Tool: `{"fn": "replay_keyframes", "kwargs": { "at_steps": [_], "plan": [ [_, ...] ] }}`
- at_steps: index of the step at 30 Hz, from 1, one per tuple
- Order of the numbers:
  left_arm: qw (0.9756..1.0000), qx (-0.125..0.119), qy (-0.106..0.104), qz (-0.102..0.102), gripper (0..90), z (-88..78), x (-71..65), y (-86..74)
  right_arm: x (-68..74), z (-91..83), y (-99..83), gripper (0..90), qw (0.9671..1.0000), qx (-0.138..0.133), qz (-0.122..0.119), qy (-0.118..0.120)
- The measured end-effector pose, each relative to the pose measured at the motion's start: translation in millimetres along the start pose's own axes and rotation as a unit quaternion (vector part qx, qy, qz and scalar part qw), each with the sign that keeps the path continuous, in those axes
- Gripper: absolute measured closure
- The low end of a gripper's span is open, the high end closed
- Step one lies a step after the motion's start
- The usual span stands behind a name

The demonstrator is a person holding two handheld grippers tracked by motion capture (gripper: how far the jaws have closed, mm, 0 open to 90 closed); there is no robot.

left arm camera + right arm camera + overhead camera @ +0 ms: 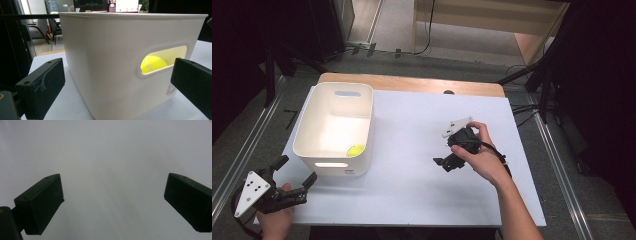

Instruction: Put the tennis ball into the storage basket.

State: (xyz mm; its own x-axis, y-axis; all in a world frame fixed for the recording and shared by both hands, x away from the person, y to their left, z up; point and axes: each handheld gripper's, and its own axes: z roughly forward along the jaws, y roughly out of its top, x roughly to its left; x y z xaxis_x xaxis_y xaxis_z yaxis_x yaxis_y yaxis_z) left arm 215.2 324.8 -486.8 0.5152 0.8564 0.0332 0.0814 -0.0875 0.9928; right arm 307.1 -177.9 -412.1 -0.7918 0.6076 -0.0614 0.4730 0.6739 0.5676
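From above, my left gripper [298,173] sits at seven o'clock on the white table [422,165], jaws spread, aimed at the white bin [337,129] just beyond. Inside, in the bin's five o'clock corner, lies the yellow-green tennis ball [355,150]. My right gripper [443,161] hovers at three o'clock, well apart from the bin.

Left gripper view: jaws wide, nothing between; the ball [153,64], fuzzy with a pale seam, peeks through the bin's [107,62] handle slot.

Right gripper view: jaws spread over bare table [110,157].
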Motion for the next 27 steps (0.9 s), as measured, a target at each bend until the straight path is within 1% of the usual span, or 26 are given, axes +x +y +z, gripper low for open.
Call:
{"fn": "replay_keyframes", "kwargs": {
  "at_steps": [3, 7, 8, 11, 14, 20, 22, 27],
  "plan": [
    [1.0, 0.0, 0.0, 0.0, 0.0, 0.2, -0.1, -0.1, -3.7, -4.8, -9.8, 1.3, 1.0, -0.004, 0.006, -0.006],
    [1.0, 0.001, -0.001, 0.003, 0.0, 0.5, -0.3, -0.1, -6.9, -10.2, -23.6, 1.3, 0.9997, -0.007, 0.021, -0.012],
    [1.0, 0.001, -0.001, 0.003, 0.0, 0.5, -0.3, -0.1, -7.7, -11.4, -27.3, 1.3, 0.9995, -0.01, 0.026, -0.016],
    [1.0, 0.001, 0.0, 0.002, 0.0, 0.5, -0.4, -0.1, -10.8, -14.9, -38.4, 1.3, 0.9989, -0.019, 0.04, -0.019],
    [1.0, 0.002, -0.001, 0.002, 0.0, 0.5, -0.2, 0.0, -14.1, -19.8, -48.9, 1.3, 0.9983, -0.025, 0.047, -0.024],
    [1.0, 0.002, 0.0, 0.002, 0.0, 0.5, -0.3, 0.0, -18.7, -26.3, -68.7, 1.3, 0.9966, -0.034, 0.067, -0.032],
    [1.0, 0.002, -0.001, 0.002, 0.0, 0.5, -0.2, 0.0, -20.4, -28.2, -75.3, 1.3, 0.9962, -0.036, 0.07, -0.035],
    [1.0, 0.003, 0.0, 0.002, 0.0, 0.6, -0.4, 0.1, -23.4, -33.8, -91.4, 1.3, 0.9941, -0.044, 0.09, -0.042]
  ]
}}
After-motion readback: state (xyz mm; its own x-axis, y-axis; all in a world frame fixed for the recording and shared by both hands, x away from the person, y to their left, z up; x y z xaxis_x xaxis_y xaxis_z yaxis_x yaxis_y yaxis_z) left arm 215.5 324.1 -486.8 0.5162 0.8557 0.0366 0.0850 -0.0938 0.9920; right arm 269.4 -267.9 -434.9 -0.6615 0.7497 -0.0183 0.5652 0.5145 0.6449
